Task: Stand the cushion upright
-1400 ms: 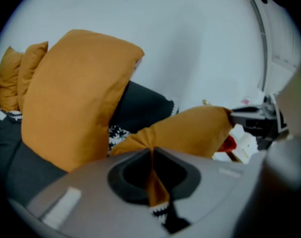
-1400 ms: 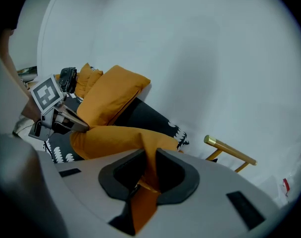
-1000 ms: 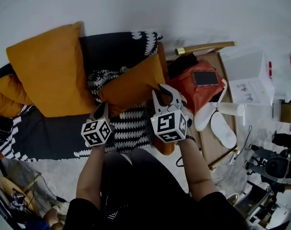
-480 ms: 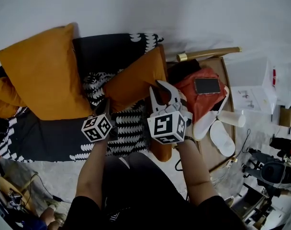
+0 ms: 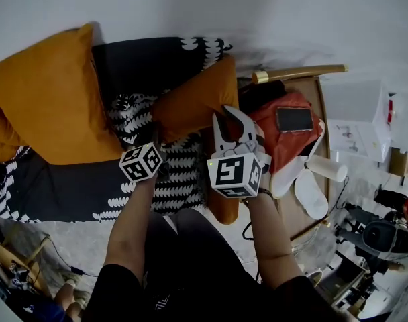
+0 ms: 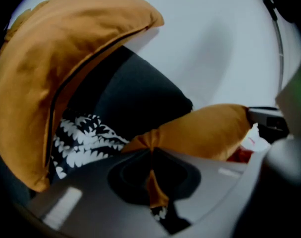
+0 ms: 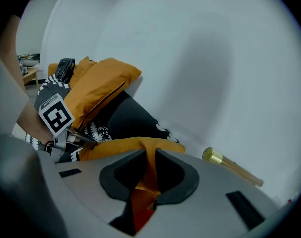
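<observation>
Slippage is looming: the left hand-held gripper [image 6: 151,151] and right hand-held gripper [image 7: 149,155] are each clamping just a thin fold of the cushion [image 5: 194,102]. Lifting is probably risking one corner slipping out.

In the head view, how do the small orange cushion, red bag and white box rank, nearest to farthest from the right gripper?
1. Small cushion: pinched in the right gripper's jaws.
2. Red bag: just to its right.
3. White box: far right, beyond the bag.
</observation>
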Demonstrator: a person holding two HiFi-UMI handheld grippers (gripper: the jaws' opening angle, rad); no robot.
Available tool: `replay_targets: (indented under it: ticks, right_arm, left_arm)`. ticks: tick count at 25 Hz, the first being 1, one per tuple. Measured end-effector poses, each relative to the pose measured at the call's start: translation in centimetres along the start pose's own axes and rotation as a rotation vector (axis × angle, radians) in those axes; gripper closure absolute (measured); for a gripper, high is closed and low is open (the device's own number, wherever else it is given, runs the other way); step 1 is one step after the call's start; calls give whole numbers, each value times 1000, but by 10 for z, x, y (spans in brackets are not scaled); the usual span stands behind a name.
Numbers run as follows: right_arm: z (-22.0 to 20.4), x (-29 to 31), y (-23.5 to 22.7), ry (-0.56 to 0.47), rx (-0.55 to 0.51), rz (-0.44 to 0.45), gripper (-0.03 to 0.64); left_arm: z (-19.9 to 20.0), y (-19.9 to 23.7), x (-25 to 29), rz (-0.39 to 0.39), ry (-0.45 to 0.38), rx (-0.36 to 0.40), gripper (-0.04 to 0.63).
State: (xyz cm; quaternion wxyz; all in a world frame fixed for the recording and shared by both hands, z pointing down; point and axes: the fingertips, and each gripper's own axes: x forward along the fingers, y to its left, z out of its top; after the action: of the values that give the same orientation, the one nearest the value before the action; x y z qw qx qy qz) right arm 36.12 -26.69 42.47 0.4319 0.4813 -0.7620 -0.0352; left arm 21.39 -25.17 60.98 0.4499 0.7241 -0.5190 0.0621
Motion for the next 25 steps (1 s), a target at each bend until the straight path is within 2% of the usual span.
replay_targets:
  ticks: [7,13,18,25]
  right_arm:
    - [-33,11,4,65,54,3,561]
    - [-55,20,5,105,72,5,563]
    - [-60,26,13,116,53,15,565]
    - [-79,28,19,157,50,28,565]
  left_arm:
    - [-6,5,21,-21,40,72,571]
    - [-10,9,34,-61,51,84,569]
    - [-19,13,43,-48,84,110,568]
    - [-34,14,46,-120,109,67,558]
